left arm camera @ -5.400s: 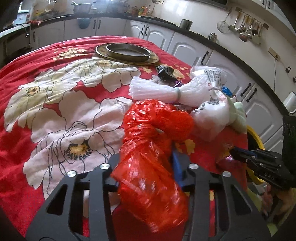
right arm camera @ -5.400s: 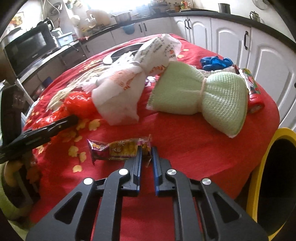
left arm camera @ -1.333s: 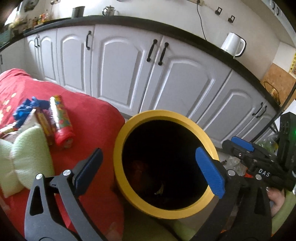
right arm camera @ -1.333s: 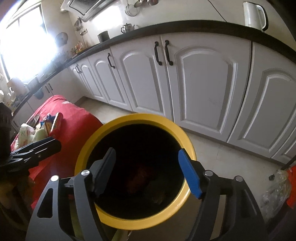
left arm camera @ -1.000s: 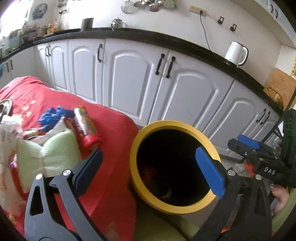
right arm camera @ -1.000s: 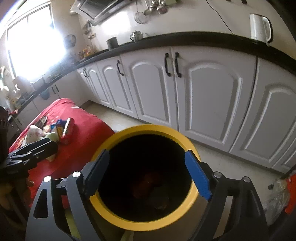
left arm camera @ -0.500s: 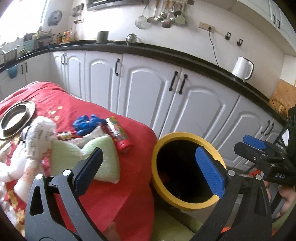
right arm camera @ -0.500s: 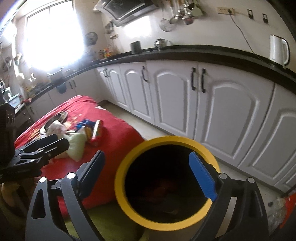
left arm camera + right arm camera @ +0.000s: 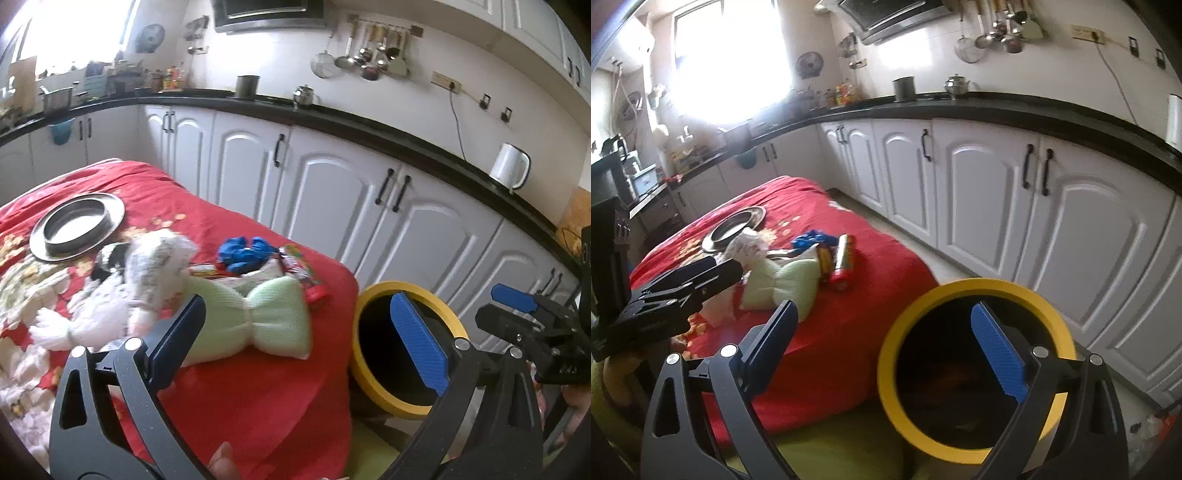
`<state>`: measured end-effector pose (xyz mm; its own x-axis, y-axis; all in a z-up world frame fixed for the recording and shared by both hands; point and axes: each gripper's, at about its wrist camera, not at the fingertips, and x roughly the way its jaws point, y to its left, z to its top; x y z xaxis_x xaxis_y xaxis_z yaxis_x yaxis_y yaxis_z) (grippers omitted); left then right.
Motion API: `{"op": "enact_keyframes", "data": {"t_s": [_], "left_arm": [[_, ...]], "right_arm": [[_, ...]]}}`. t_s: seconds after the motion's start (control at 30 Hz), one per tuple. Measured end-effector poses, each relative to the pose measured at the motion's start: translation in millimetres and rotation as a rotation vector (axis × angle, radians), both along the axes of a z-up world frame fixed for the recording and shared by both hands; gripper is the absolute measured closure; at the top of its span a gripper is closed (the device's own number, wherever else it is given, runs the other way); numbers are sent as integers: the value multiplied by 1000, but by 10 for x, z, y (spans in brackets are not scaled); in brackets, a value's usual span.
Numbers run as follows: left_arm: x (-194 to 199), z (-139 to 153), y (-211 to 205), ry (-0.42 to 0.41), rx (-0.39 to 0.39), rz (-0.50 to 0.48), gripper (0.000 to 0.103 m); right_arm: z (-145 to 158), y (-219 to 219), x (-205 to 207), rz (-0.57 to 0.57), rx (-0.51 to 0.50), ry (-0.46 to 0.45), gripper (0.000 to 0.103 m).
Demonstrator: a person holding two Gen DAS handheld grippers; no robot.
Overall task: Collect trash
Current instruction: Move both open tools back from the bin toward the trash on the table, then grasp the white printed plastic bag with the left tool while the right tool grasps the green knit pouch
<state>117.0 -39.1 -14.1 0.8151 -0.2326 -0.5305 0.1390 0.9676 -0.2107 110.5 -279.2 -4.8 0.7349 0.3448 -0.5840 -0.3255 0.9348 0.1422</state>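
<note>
Trash waits on the red worktop (image 9: 258,398) as both sets of tongs hang wide apart and empty: the left tongs (image 9: 299,339) above the worktop's near corner, the right tongs (image 9: 886,339) over the yellow bin (image 9: 975,295) that stands on the floor just beside it. Nearest the left tongs lies a pale green bundle (image 9: 255,321), touching a white bag (image 9: 147,284); behind them sit a blue wad (image 9: 240,251) and a red tube (image 9: 306,277), all crowded together. A steel dish (image 9: 77,225) rests farther back, well apart from the heap. From where I stand, the risk is the crowding: tongs closing on the green bundle could catch the white bag or nudge the tube, which looks ready to roll off the edge toward the floor and miss the bin. A soft bundle may also slip from a shallow pinch on the carry across. The dish looks like no trash and should be left alone.
</note>
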Motion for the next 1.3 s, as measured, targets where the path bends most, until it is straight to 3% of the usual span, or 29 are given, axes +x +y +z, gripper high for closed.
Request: {"op": "enact_keyframes", "data": {"t_s": [0.5, 0.9, 1.3], "left_arm": [[-129, -55, 744, 9, -5, 137, 11], [-226, -159, 1084, 35, 4, 200, 11], [-116, -496, 1175, 155, -78, 122, 11]], "right_arm": [[-4, 671, 99, 120, 6, 11, 11], [-104, 1200, 225, 223, -13, 5, 11], [-693, 1375, 793, 218, -14, 183, 11]]}}
